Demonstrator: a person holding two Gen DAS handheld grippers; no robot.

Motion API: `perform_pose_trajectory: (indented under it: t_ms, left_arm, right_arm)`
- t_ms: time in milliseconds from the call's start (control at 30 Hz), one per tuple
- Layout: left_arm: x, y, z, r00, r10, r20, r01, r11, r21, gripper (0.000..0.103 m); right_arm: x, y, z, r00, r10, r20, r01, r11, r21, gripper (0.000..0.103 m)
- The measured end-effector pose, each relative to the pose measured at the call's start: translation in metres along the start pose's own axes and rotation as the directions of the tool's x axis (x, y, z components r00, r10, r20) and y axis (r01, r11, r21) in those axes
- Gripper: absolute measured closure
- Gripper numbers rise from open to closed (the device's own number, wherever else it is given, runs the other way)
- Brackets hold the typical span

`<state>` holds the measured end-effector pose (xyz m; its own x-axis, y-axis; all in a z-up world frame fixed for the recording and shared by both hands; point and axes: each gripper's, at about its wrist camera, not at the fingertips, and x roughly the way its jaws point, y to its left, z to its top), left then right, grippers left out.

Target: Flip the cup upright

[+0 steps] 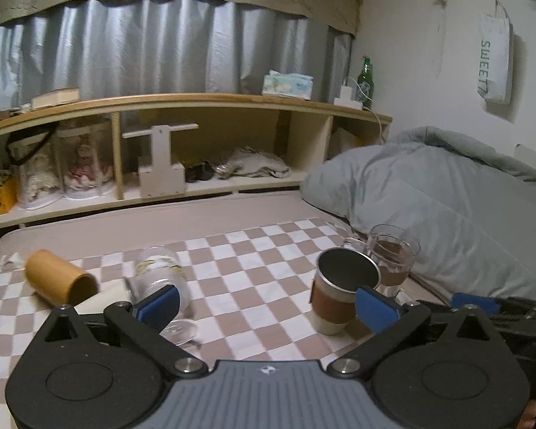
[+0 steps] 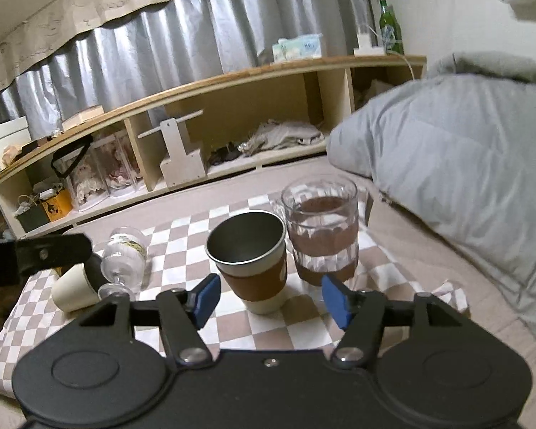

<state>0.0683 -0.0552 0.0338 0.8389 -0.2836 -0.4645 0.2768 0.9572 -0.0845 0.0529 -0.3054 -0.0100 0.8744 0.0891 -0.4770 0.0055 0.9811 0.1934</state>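
Observation:
On the checkered cloth a steel cup with a brown sleeve stands upright, and a clear glass mug with a brown band stands behind it. A stemmed glass lies on its side at the left, beside a fallen cream cup and a fallen wooden cup. My left gripper is open and empty above the cloth. My right gripper is open, its pads either side of the steel cup, not touching. The stemmed glass and cream cup show at left.
A grey duvet lies piled at the right. A low wooden shelf with jars, a tissue box and a green bottle runs along the back. The left gripper's arm reaches in from the left of the right wrist view.

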Motion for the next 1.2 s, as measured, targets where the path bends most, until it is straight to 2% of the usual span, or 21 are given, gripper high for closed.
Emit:
perform_pose_trajectory:
  t_ms: [200,333,467,667,1000,1200]
  left_arm:
    - [-0.018,0.010,-0.017,0.999,0.019,0.027,-0.019,1.000,0.002,0.000]
    - [-0.025,0.013,-0.028,0.999,0.027,0.034,-0.028,0.999,0.020,0.000]
    - [-0.030,0.013,-0.038,0.997,0.059,0.050,-0.061,0.997,0.051,0.000]
    - [-0.034,0.017,-0.048,0.994,0.092,0.064,-0.094,0.995,0.039,0.000]
    - [-0.031,0.021,-0.061,0.993,0.110,0.051,-0.112,0.993,0.039,0.000]
    - [-0.030,0.019,-0.065,0.992,0.115,0.049,-0.117,0.992,0.035,0.000]
  right_arm:
    - [-0.021,0.009,-0.004,0.999,-0.012,0.035,0.013,0.999,-0.032,0.026]
    - [-0.031,0.014,-0.011,0.998,-0.041,0.048,0.044,0.998,-0.055,0.024]
    - [-0.038,0.017,-0.019,0.996,-0.057,0.064,0.062,0.995,-0.079,0.014]
    - [-0.046,0.020,-0.029,0.996,-0.066,0.067,0.073,0.992,-0.100,0.000]
    - [-0.054,0.033,-0.039,0.988,-0.115,0.107,0.132,0.977,-0.168,0.000]
    - [-0.055,0.029,-0.042,0.987,-0.119,0.109,0.135,0.979,-0.155,0.000]
